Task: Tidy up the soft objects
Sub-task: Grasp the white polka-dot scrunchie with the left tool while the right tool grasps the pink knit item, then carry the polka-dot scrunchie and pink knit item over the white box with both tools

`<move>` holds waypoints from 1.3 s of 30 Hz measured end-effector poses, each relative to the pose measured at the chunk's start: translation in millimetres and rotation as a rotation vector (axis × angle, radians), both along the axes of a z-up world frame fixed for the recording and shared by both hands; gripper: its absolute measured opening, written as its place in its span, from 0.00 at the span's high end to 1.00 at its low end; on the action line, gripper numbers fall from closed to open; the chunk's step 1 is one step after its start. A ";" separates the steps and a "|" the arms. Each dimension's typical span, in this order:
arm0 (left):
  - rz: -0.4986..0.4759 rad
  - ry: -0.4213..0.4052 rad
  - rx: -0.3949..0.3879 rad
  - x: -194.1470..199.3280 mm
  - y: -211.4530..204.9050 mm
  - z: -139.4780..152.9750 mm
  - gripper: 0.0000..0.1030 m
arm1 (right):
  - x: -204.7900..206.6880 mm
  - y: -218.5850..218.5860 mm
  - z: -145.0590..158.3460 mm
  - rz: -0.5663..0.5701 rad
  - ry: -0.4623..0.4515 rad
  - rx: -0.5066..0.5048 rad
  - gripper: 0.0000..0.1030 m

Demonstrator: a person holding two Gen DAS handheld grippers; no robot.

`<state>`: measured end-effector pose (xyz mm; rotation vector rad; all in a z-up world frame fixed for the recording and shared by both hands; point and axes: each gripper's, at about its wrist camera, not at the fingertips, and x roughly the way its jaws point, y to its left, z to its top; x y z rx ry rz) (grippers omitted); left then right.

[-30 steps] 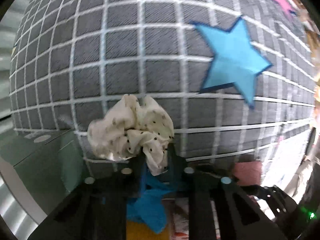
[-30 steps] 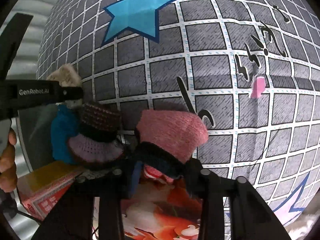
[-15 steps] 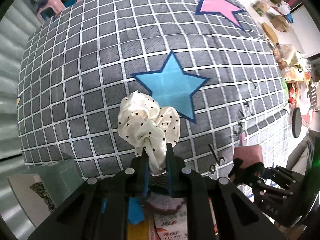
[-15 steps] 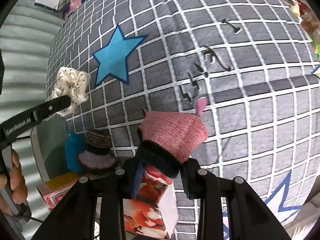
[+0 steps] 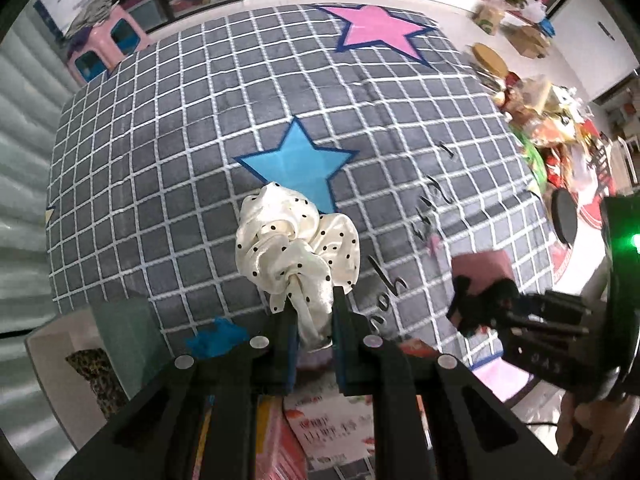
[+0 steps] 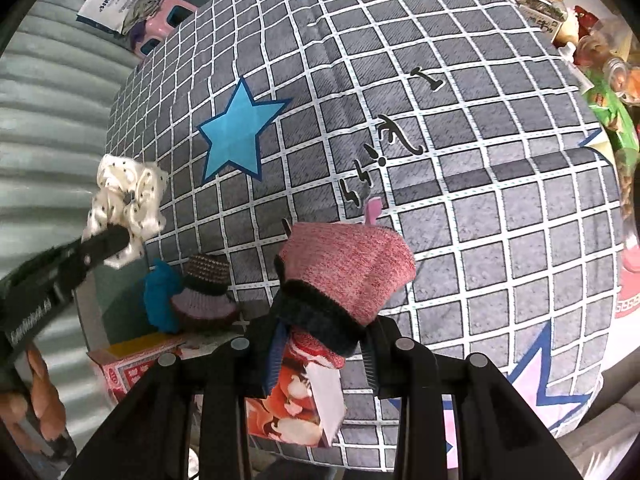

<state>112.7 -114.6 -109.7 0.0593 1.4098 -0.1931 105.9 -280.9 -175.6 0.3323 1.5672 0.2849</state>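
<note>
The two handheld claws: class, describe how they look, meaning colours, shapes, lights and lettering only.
Both are matte black. The left claw and the right claw each have two flat fingers on angular struts studded with round silver fasteners. The left one's side carries white lettering, and the right one's body shows a green light.

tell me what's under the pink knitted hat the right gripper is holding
Below the pink knitted hat held in the right gripper lies a printed red box on the checked blanket; the hat covers the box's far end.

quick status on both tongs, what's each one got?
Left tongs: shut on the white polka-dot scrunchie, lifted off the grid blanket.
Right tongs: shut on the pink knit hat by its dark brim.
</note>
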 end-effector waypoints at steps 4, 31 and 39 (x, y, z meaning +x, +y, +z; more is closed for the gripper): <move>-0.037 -0.022 0.000 -20.8 -10.3 9.8 0.85 | -9.0 -0.7 6.0 -0.002 -0.009 -0.014 0.66; -0.230 -0.044 -0.086 -175.4 -2.5 36.2 0.85 | -128.4 14.5 26.5 0.063 0.010 -0.090 0.66; -0.199 -0.060 -0.089 -205.4 25.2 37.9 0.85 | -157.5 49.8 26.7 0.137 0.021 -0.077 0.66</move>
